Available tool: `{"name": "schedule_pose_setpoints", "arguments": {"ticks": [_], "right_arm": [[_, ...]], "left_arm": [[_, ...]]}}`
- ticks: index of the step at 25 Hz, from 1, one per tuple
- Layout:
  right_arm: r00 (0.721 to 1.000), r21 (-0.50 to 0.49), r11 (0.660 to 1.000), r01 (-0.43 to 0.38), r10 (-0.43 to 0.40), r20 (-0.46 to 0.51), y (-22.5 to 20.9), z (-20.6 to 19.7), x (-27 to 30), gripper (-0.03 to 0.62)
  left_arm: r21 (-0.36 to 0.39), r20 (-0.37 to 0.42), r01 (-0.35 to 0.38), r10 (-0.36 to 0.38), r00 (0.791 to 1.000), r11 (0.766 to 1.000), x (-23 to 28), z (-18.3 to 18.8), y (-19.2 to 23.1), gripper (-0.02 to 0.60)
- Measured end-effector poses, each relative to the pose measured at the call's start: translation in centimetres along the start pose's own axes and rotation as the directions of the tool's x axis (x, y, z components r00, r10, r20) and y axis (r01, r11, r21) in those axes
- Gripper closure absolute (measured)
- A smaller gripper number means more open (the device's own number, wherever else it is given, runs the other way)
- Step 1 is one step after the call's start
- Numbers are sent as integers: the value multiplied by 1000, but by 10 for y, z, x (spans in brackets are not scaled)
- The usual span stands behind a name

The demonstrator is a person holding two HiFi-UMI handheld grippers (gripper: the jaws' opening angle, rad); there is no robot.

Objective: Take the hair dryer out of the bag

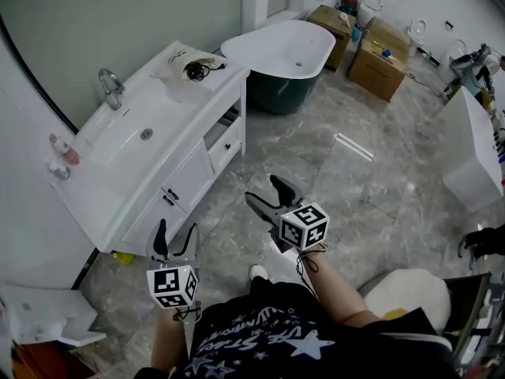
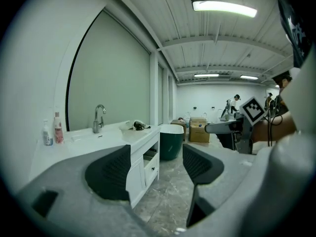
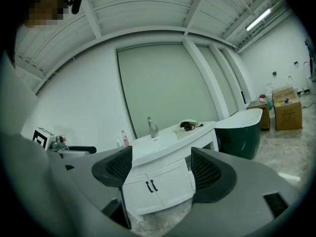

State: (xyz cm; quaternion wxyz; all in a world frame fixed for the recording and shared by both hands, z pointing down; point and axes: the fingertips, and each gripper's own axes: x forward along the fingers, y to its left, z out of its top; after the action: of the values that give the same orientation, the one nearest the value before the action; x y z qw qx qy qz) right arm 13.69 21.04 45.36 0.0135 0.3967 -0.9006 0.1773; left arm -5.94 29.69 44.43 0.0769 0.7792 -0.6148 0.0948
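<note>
A pale bag (image 1: 180,60) lies on the far end of the white vanity counter (image 1: 162,125), with the black hair dryer (image 1: 196,70) and its cord showing at the bag's mouth. Both grippers are well short of it, over the marble floor. My left gripper (image 1: 175,239) stands open and empty in front of the vanity's near end. My right gripper (image 1: 265,192) is open and empty too, further out over the floor. In the left gripper view the bag (image 2: 133,126) sits far beyond the open gripper (image 2: 155,167). The right gripper view shows the bag (image 3: 190,125) above its open gripper (image 3: 160,168).
A sink with a chrome faucet (image 1: 110,87) and small bottles (image 1: 63,152) fill the counter's near half. A white and dark green bathtub (image 1: 280,54) stands past the vanity, with cardboard boxes (image 1: 379,58) behind it. A white unit (image 1: 469,152) is at the right, a cushioned seat (image 1: 414,294) near my legs.
</note>
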Motion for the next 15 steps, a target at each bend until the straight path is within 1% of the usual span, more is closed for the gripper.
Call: {"name": "schedule_pose_setpoints", "arguments": {"ticks": [3,6,11,15], "right_arm": [[1000,7,1000,-13,13,-16,-33,7,9,240],[1000,24,1000,-16,16,-17,-56,17,17,240],[999,42,999,-29,31,-33,-74,15,33,240],[998,53,998,-30,33,-55,-88,13,54,241]], "left_arm": [[-20,17,-37,37,999,999,27,12,-5,253],[-29,16,-67,67,998,997,44,21,-4,253],[-25,-1,-87,87,996,996,68,23,3,254],[-14,-9,-71,71,997,997,101,25,8,255]]}}
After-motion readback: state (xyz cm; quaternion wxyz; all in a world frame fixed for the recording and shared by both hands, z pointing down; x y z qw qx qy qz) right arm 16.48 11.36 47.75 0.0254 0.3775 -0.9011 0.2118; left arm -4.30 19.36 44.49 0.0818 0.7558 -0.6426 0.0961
